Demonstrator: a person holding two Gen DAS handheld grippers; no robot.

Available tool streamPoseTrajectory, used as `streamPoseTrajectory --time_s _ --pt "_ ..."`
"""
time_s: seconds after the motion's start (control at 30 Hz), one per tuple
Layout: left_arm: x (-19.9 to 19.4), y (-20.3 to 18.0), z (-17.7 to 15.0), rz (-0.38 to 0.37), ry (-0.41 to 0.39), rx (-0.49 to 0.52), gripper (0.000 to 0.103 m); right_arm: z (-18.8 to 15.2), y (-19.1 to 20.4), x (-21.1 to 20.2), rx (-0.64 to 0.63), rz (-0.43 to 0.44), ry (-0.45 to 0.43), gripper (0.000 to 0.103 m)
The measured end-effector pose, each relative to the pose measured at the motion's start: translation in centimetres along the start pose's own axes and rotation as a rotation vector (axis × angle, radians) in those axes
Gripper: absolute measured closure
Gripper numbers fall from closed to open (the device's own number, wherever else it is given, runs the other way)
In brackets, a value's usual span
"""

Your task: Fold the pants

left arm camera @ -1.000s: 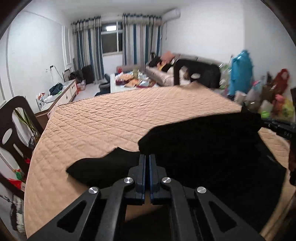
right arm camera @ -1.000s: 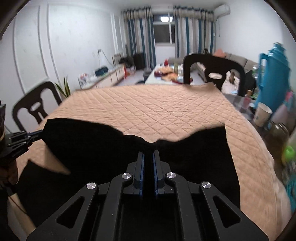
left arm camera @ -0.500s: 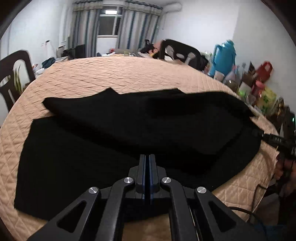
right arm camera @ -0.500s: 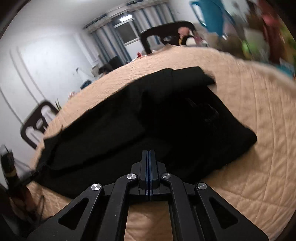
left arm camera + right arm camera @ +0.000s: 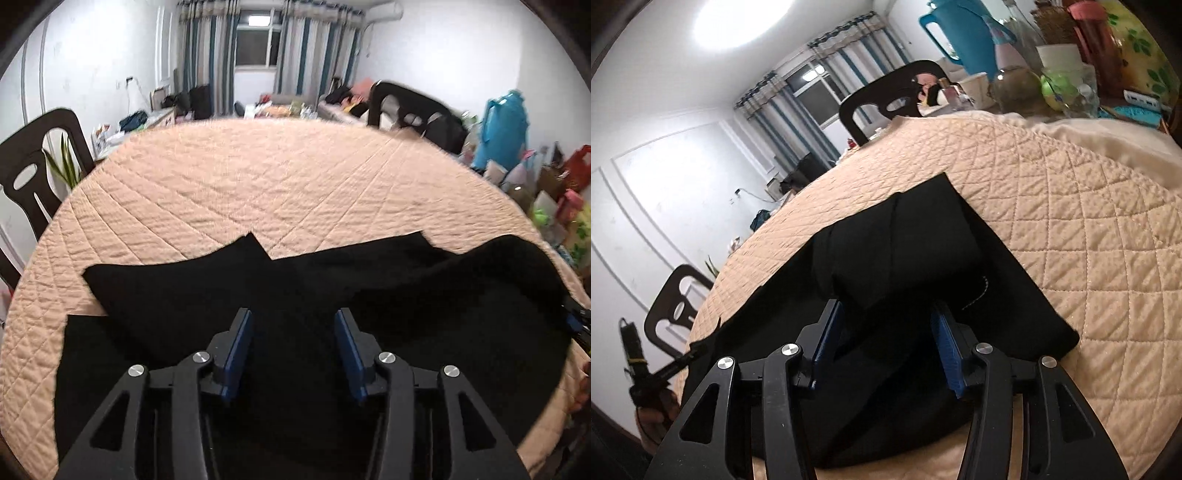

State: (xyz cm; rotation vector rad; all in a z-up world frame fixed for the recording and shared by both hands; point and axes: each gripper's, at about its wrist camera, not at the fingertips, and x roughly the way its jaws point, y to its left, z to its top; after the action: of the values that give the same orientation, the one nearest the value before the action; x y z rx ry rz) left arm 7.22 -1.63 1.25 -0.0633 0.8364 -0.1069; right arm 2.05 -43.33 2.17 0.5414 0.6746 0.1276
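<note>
L gripper (image 5: 293, 328) opening over pants (image 5: 406, 295), R gripper (image 5: 886, 328) likewise

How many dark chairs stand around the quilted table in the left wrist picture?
2. One chair stands at the table's left edge beside a plant; the other chair stands at the far right edge. Others may be hidden outside this view.

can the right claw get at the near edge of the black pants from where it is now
Probably yes. The right claw is opening directly over the black pants, pads not pressing on the cloth, and nothing lies between it and the fabric on the quilted cover.
</note>
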Motion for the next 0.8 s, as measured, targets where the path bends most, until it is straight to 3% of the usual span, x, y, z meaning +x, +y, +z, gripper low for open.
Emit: streamPoseTrajectory --time_s 0.23,0.33,0.4,0.47,0.5,0.57,0.67,0.8 --pt "1.1 0.1 0.8 0.044 0.020 -0.034 0.054 0.7 0.0 -1.3 0.030 0.051 -0.089 0.053" --pt "1.7 0.3 1.1 0.065 0.026 -0.058 0.054 1.2 0.1 -0.8 0.037 0.065 -0.075 0.053" --pt "1.9 0.4 1.2 0.087 0.024 -0.063 0.061 1.5 0.3 0.1 0.025 0.061 -0.055 0.053" --pt "2.0 0.5 1.3 0.102 0.021 -0.068 0.084 1.7 0.3 0.7 0.024 0.050 -0.042 0.053" --pt "1.9 0.8 1.3 0.096 0.019 -0.077 0.092 1.8 0.3 0.8 0.027 0.051 -0.044 0.063" --pt "1.6 1.2 1.3 0.089 0.012 -0.091 0.096 1.9 0.3 1.0 0.024 0.050 -0.046 0.089" --pt "-0.5 2.2 0.8 0.070 -0.048 -0.119 0.097 2.2 0.3 0.3 0.032 0.071 -0.059 0.091" --pt "-6.4 4.8 -1.5 0.006 -0.177 -0.197 0.097 2.5 0.3 -2.2 0.053 0.111 -0.094 0.092"
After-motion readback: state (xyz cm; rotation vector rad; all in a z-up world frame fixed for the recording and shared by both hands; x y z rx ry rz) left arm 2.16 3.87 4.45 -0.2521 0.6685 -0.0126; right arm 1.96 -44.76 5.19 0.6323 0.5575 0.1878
